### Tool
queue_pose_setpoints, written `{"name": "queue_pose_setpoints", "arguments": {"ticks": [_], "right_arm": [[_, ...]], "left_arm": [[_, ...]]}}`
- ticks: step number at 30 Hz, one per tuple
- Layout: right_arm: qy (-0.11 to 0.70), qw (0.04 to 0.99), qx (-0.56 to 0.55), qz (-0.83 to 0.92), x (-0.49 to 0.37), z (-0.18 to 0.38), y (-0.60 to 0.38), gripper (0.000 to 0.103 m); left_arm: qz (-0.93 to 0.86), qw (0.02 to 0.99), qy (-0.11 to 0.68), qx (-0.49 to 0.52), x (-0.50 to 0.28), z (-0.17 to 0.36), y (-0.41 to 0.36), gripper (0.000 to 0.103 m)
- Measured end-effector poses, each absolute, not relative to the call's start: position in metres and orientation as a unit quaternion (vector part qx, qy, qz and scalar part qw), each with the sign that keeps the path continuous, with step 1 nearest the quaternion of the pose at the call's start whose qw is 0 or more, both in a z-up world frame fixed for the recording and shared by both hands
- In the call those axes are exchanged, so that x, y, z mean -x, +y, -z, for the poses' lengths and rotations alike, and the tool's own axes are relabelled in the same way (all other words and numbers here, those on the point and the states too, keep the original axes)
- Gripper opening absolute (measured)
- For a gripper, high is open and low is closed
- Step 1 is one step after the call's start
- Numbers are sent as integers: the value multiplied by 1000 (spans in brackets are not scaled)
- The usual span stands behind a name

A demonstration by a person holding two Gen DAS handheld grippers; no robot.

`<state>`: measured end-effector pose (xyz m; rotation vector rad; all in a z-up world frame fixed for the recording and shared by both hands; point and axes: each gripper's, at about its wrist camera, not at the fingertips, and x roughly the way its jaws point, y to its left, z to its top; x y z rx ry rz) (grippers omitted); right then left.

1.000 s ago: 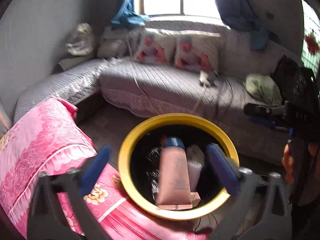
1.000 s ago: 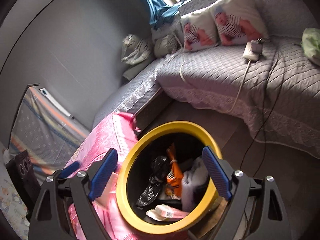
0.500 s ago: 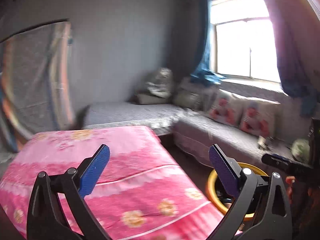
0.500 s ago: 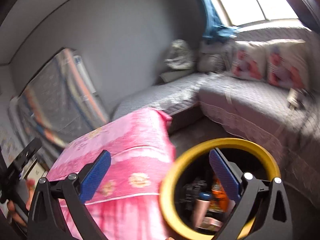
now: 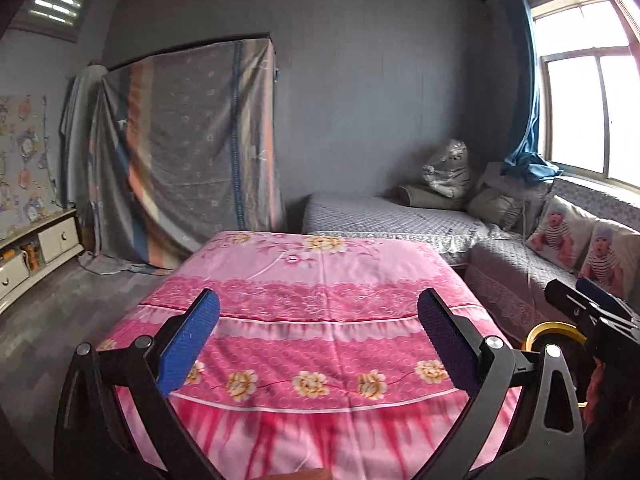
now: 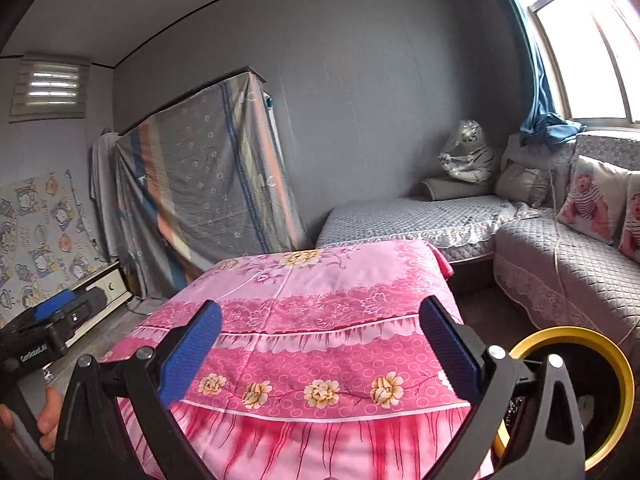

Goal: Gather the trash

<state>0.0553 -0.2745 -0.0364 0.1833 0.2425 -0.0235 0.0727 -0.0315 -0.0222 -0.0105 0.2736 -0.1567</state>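
Note:
The yellow-rimmed trash bin (image 6: 600, 344) stands on the floor at the lower right, beside the pink floral table cover (image 6: 328, 304); only a slice of its rim shows in the left wrist view (image 5: 554, 330). Its contents are mostly hidden behind the gripper. My left gripper (image 5: 318, 340) is open and empty, held level over the pink cover (image 5: 320, 288). My right gripper (image 6: 320, 348) is open and empty, also facing across the pink cover. No loose trash shows on the cover. The right gripper's body (image 5: 592, 308) shows at the right edge of the left wrist view, the left gripper's body (image 6: 52, 320) at the left edge of the right wrist view.
A grey quilted corner sofa (image 6: 420, 216) with baby-print pillows (image 6: 588, 204) runs along the right wall under the window. A cloth-draped cabinet (image 5: 188, 152) stands against the back wall. A low white drawer unit (image 5: 36, 248) is at the left.
Both grippers have swung up and left, away from looking down into the bin, and now face across the pink cover toward the back wall. The pink tube seen falling now lies in the bin.

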Motion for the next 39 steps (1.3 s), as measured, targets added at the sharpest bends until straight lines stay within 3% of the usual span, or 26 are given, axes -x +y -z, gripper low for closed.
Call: {"name": "queue_pose_setpoints", "arguments": {"ticks": [10, 39], "right_arm": [[118, 988, -82, 63, -33, 43, -260, 95], [132, 984, -86, 85, -33, 62, -262, 95]], "left_arm": [[40, 993, 105, 37, -32, 11, -15, 95], [47, 992, 111, 33, -35, 18, -23, 95]]}}
